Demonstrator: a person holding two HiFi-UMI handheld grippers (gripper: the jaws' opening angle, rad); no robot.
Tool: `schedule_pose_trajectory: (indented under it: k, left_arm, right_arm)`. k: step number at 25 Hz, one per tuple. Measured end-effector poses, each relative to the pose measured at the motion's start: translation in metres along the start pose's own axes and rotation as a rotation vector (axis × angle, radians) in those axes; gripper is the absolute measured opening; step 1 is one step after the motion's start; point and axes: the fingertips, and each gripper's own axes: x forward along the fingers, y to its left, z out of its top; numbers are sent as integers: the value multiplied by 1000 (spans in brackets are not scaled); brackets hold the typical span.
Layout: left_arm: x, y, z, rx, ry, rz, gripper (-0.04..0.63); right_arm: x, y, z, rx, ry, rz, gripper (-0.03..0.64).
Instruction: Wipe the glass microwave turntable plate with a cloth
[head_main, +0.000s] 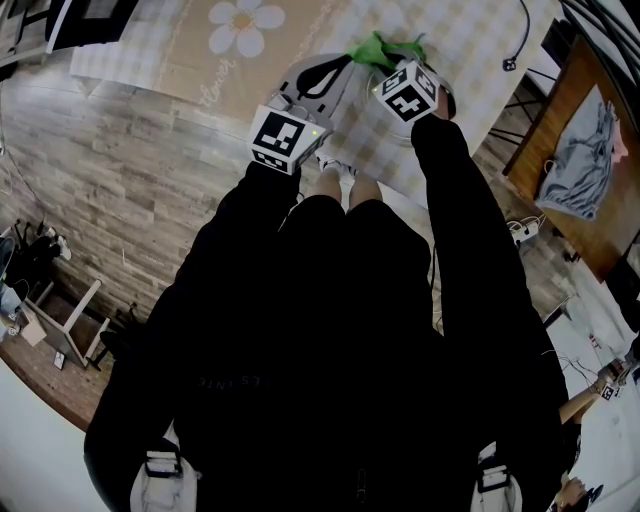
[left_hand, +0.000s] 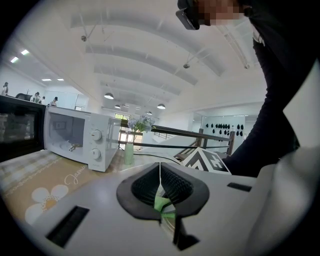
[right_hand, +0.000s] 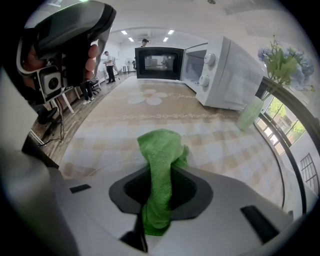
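In the head view both grippers reach out over a checked tablecloth (head_main: 470, 40). My right gripper (head_main: 388, 58) is shut on a green cloth (head_main: 378, 48), which sticks up out of its jaws in the right gripper view, where the green cloth (right_hand: 160, 155) fills the gap of the right gripper (right_hand: 159, 195). My left gripper (head_main: 338, 68) is beside it; its jaws stand together on a thin clear edge, seemingly the glass plate (left_hand: 160, 175), with green showing behind it. A curved rim of the plate (head_main: 447, 100) shows past the right marker cube. The rest of the plate is hard to make out.
A white microwave (right_hand: 225, 75) stands on the table with its door open. Beyond it is a black microwave (right_hand: 157, 62). A green vase (right_hand: 250, 112) with flowers stands at the right. A beige mat with a daisy (head_main: 240, 25) lies on the cloth. The table's edge is close to the person's legs.
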Motion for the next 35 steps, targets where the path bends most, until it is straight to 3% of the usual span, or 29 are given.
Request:
schedule_pose_trajectory:
  k: [23, 35]
  left_arm:
    - [-21, -21, -6, 11, 25, -4, 21]
    - [-8, -29, 10, 30, 20, -33, 21]
  right_arm:
    - [-15, 96, -10, 2, 7, 125, 94]
    - [-30, 150, -14, -5, 18, 269, 97]
